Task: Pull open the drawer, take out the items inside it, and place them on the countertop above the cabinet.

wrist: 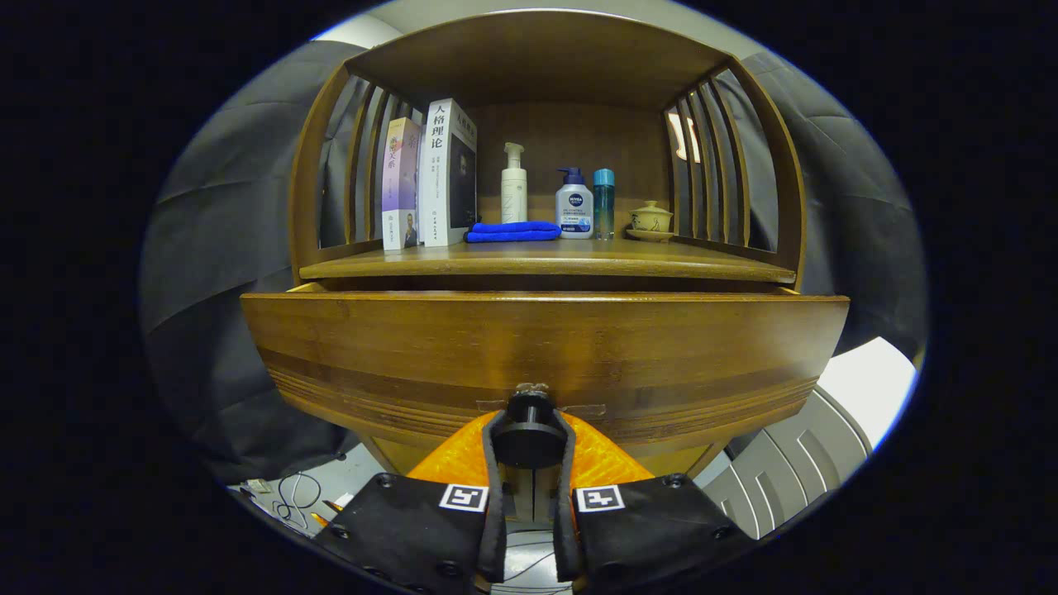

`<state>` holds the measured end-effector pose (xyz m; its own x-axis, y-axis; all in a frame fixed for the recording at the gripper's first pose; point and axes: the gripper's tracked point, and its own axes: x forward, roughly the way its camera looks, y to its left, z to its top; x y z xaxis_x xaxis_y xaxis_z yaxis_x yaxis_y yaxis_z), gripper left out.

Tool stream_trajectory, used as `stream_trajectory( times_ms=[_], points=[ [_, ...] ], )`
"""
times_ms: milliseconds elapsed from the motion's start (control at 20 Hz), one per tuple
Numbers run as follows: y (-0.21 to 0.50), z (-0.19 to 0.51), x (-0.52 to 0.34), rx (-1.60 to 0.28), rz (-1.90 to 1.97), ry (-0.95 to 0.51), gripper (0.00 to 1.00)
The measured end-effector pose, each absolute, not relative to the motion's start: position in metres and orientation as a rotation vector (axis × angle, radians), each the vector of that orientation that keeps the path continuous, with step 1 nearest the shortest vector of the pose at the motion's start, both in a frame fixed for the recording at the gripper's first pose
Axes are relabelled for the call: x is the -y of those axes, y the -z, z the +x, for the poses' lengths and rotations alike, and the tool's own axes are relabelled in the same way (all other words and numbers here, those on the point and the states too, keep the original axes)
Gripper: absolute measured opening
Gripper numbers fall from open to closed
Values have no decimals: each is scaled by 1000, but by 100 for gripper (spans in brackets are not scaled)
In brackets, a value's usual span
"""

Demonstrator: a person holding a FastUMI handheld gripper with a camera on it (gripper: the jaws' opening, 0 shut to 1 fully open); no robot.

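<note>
A wooden cabinet fills the scene, and its drawer (545,347) is pulled partway out toward me; only its broad front panel is visible, the inside is hidden. A round black knob (529,434) sits low in the middle of that panel. My gripper (529,438) is shut on the knob, one finger pressing each side. Above the drawer lies the wooden countertop (545,263). It carries two upright books (430,178), a folded blue cloth (512,231), a white pump bottle (513,186), a pump bottle with a blue label (574,207), a teal bottle (604,202) and a small lidded cup (650,219).
Slatted wooden sides (711,157) and a roof enclose the countertop shelf. Grey padded cloth (223,248) hangs on both sides of the cabinet. Cables (293,496) lie on the floor at the lower left, and a pale ribbed object (793,463) stands at the lower right.
</note>
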<state>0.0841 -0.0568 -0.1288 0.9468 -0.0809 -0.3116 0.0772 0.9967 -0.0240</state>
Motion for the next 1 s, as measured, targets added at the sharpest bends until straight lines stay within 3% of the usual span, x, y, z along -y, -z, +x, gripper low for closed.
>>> stream_trajectory(
  times_ms=[1000],
  points=[
    [138, 3, 47, -337, -102, 17, 25]
  ],
)
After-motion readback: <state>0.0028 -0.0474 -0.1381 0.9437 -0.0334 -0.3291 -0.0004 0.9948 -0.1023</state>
